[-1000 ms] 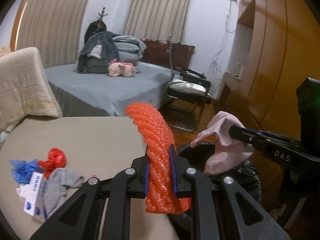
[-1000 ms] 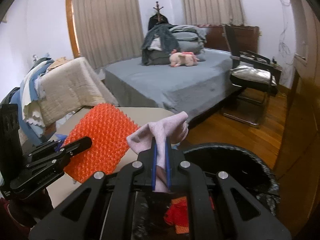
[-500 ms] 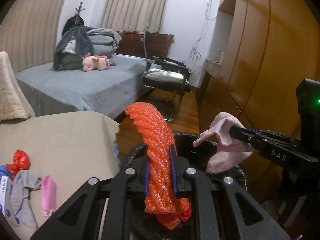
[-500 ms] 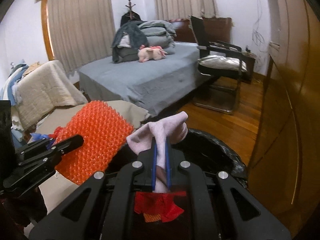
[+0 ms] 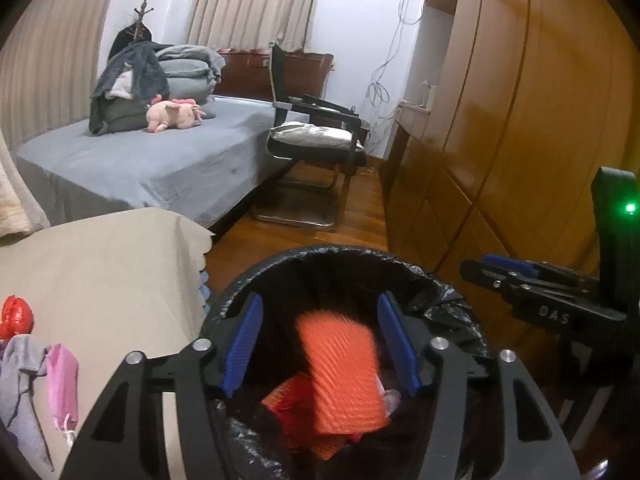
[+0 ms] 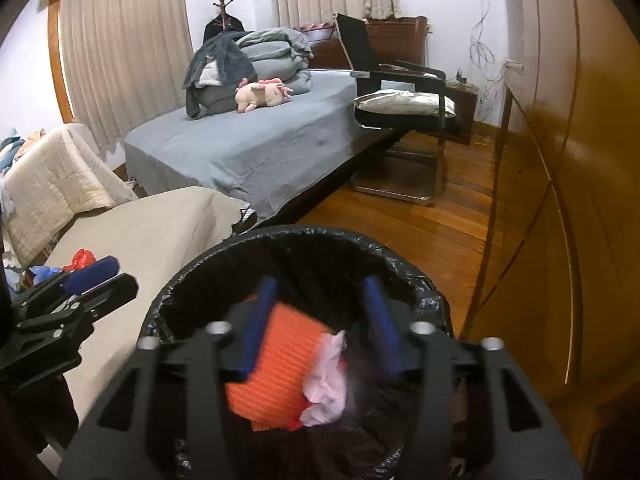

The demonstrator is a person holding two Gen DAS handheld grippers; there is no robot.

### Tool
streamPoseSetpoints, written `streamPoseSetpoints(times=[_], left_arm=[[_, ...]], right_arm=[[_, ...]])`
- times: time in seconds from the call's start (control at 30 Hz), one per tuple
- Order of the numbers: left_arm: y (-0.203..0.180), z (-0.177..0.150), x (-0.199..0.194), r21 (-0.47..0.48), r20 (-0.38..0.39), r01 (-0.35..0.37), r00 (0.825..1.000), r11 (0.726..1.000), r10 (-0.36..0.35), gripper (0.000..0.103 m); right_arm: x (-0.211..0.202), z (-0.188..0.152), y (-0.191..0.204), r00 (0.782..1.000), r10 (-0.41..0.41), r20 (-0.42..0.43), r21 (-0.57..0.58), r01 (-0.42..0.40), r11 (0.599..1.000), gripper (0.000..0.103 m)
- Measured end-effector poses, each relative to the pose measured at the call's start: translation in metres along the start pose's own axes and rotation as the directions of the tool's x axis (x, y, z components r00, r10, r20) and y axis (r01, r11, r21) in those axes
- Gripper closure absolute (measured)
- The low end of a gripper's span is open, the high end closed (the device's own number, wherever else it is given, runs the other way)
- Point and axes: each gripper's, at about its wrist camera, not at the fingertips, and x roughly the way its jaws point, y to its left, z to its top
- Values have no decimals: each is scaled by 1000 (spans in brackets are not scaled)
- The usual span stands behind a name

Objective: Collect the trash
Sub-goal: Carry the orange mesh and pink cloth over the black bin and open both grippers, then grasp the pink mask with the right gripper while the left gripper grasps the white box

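Over the black-lined bin (image 5: 348, 256), the left hand-held gripper (image 5: 320, 344) and right hand-held gripper (image 6: 320, 324) are both opening, grasping nothing, with the orange foam net (image 5: 340, 376) and pink sock (image 6: 326, 380) loose inside the bin below them.

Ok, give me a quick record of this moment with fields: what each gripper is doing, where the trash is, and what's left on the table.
left gripper: jaws opening, nothing gripped
right gripper: jaws opening, nothing gripped
orange foam net: inside the bin, blurred
pink cloth: in the bin beside the net
bin: black-lined, beside the table
table: grey cloth, pink item, red item left
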Motion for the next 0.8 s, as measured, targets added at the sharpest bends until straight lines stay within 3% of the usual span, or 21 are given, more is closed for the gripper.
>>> streamPoseSetpoints(times=[0.03, 0.07, 0.1, 0.27, 0.5, 0.8], left_arm=[[3, -1, -2, -1, 1, -8, 1000, 1000, 8, 40], [5, -2, -5, -4, 4, -17, 1000, 1000, 17, 37], [7, -3, -8, -7, 10, -27, 1000, 1000, 27, 33], [26, -4, -28, -34, 46, -94, 994, 995, 96, 20], [64, -13, -62, -79, 74, -194, 977, 978, 200, 15], [125, -36, -105, -148, 73, -345, 931, 927, 358, 15]], right_arm=[[-1, -1, 1, 1000, -4, 9, 2, 4, 1000, 34], [-3, -1, 3, 1000, -10, 21, 3, 10, 1000, 18], [-6, -2, 5, 999, -14, 36, 1, 14, 1000, 10], [-11, 2, 21, 997, 28, 71, -18, -27, 999, 6], [-2, 8, 66, 992, 107, 67, -56, -103, 993, 6], [22, 9, 145, 981, 191, 47, -111, -185, 977, 6]])
